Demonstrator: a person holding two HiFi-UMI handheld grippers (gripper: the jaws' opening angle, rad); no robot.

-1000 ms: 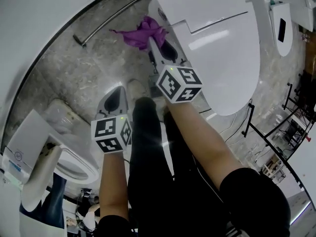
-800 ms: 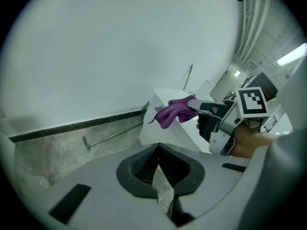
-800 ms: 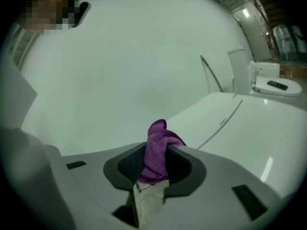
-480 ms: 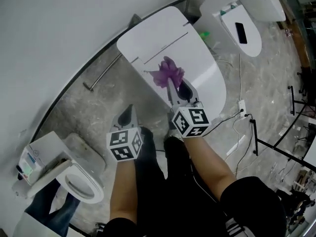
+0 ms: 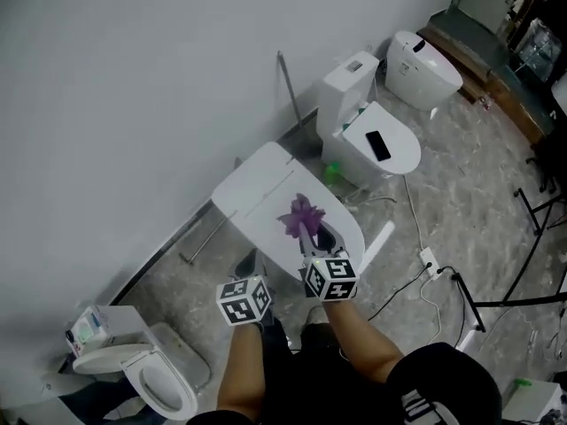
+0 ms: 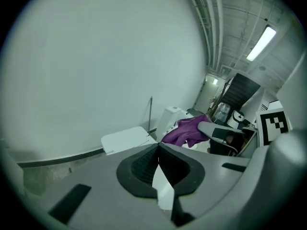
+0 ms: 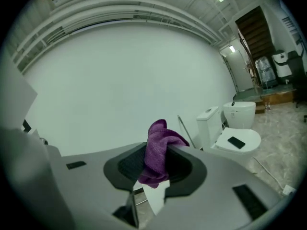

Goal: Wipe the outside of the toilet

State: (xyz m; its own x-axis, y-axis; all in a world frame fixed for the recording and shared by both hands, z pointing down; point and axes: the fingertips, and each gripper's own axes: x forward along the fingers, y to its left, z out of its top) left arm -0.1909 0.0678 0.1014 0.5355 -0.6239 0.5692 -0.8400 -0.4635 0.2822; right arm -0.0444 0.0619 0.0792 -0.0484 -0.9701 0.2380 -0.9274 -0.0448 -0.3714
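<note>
1. At the far left of the head view, an open-bowl toilet [image 5: 152, 381] is standing on the marbled floor [image 5: 168, 277], with a small printed box [image 5: 88, 330] sitting on the white block behind its bowl.
2. The left gripper [image 5: 248, 260] is hovering over the floor just beside the front corner of the closed-lid toilet [image 5: 257, 189]. Its own view is showing the jaws pressed together at the tips, with nothing between them.
3. A metal bar [image 5: 209, 231] is lying on the floor along the foot of the grey wall [image 5: 133, 104], just left of that toilet.
4. The closed-lid toilet is standing against the wall at the centre, its white lid down.
5. The right gripper [image 5: 307, 234] is clamping a purple cloth [image 5: 299, 212] – the bunched fabric is sticking out past the jaw tips. In the head view the cloth is showing over the front half of the lid; whether it is touching the lid cannot be told.
6. Further right, a second toilet [image 5: 403, 162] is carrying a dark phone [image 5: 378, 146] on its closed lid, with a green bottle [image 5: 330, 173] standing on the floor between the two toilets.
7. A third toilet [image 5: 423, 56] is standing beyond it, near the top right.
8. A white cable [image 5: 416, 277] is trailing across the floor – a black stand [image 5: 527, 301] is reaching in from the right edge.
</note>
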